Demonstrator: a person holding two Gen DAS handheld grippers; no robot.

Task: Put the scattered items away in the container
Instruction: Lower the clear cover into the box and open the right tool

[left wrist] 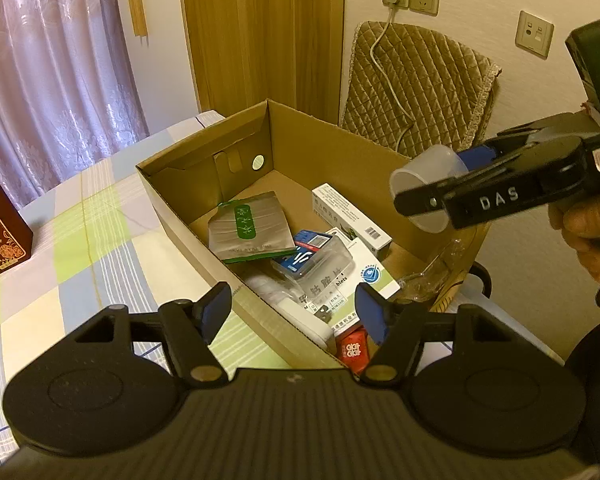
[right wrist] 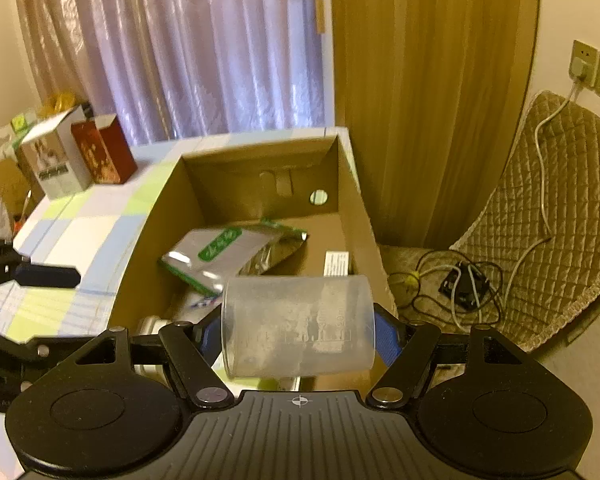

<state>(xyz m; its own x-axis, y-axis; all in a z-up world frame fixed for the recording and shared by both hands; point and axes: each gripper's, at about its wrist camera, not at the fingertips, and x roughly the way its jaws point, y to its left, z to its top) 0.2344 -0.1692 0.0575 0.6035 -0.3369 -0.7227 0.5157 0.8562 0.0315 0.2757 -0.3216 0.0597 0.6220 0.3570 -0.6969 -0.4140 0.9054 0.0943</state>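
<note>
A brown cardboard box (left wrist: 180, 204) stands on the checked tablecloth and holds a silver-green pouch (left wrist: 250, 228), a white carton (left wrist: 350, 216), a blue packet (left wrist: 310, 254) and other packs. My right gripper (left wrist: 432, 196) hovers above the box's right side, shut on a translucent measuring cup (left wrist: 424, 184) lying sideways between its fingers. In the right wrist view the cup (right wrist: 298, 326) fills the gap of that gripper (right wrist: 298, 332), over the box (right wrist: 148, 264). My left gripper (left wrist: 294, 310) is open over the box's near wall, holding nothing.
A dark red carton (left wrist: 0, 236) stands at the table's left edge; beside it in the right wrist view is a white carton (right wrist: 54, 160). Behind the box is a quilted chair (left wrist: 416, 88) with cables (right wrist: 460, 284) on its seat. Curtains hang at the back.
</note>
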